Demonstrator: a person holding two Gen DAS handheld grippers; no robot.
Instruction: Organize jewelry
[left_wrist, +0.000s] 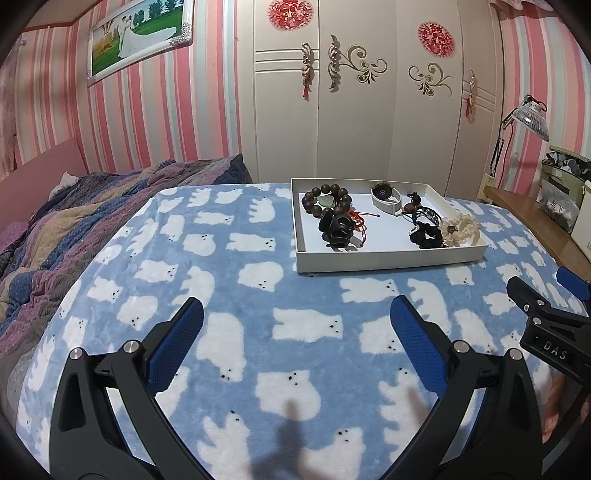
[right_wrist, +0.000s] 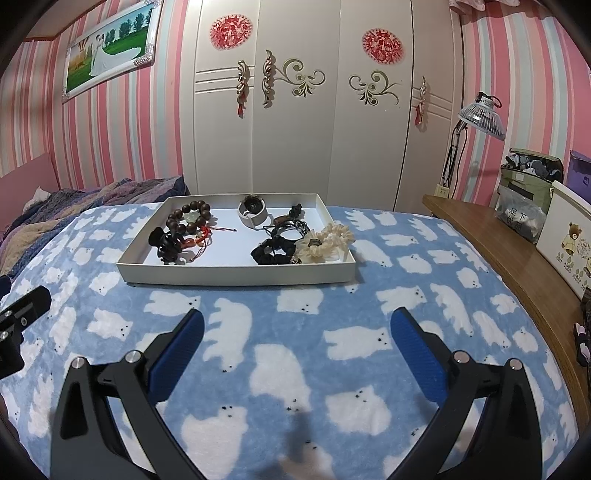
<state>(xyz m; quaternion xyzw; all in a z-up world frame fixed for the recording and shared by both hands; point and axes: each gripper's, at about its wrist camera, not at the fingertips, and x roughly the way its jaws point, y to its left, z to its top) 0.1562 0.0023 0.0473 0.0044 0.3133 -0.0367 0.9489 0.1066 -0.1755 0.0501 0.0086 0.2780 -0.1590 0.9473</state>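
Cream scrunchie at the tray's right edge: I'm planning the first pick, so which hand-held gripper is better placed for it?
Probably the right hand-held gripper: open and empty, with the cream scrunchie nearly straight ahead. From the left hand-held gripper, also open, it lies far off to the right in the tray.

A bed covered by a blue polar-bear blanket (right_wrist: 332, 306) carries a white tray (right_wrist: 236, 275) of jewelry.

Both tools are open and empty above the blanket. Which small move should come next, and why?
Probably bring the right tool forward toward the white tray. Its jaws are open and empty, and all the jewelry, such as the cream scrunchie at the tray's right edge, lies beyond its fingertips; the left tool is equally far back.
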